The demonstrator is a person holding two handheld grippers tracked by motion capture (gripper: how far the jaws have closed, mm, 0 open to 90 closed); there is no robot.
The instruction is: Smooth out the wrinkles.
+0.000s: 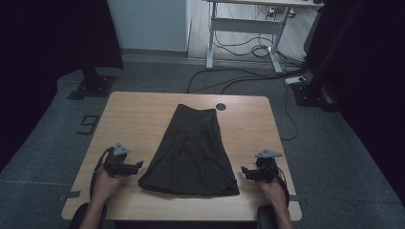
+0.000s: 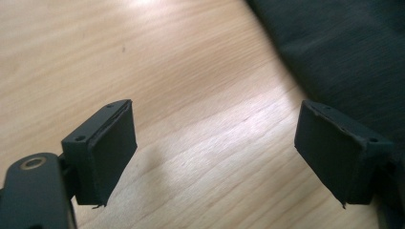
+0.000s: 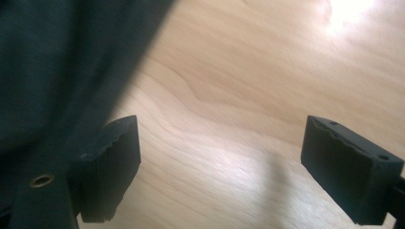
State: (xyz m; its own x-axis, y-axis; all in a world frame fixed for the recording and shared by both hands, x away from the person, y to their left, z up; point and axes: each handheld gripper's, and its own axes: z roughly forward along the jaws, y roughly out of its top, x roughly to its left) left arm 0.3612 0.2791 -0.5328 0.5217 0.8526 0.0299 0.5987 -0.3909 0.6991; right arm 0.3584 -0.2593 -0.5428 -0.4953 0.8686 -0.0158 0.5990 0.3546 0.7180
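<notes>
Nearest the high camera, the person's two forearms came in over the near edge of the table [image 1: 143,102], each hand wrapped round a gripper. The left hand [image 1: 104,183] held the left gripper [image 1: 136,166] just beside the near left corner of a dark skirt [image 1: 191,152]; the right hand [image 1: 273,190] held the right gripper [image 1: 244,171] just beside the skirt's near right corner. Both grippers pointed inward at the cloth and sat low over the wood.

In the left gripper view, the left gripper's [image 2: 215,152] jaws stood wide apart with bare wood between them and nothing held; the skirt's [image 2: 344,52] edge ran along the upper right, close by the right-hand jaw. In the right gripper view, the right gripper [image 3: 219,167] was likewise spread wide and empty over bare wood, with the skirt [image 3: 62,67] covering the left side beside the left-hand jaw.

The skirt lay flat in the middle of the table, its wide hem toward the person and its narrow waist toward the far edge. Bare wood lay open on both sides of it, wider toward the far corners. A small dark round hole [image 1: 220,106] sat in the tabletop just beyond the waist, to its right.

Past the table, cables [image 1: 239,78] trailed over the grey floor [image 1: 334,157] toward a white desk frame [image 1: 246,28].
</notes>
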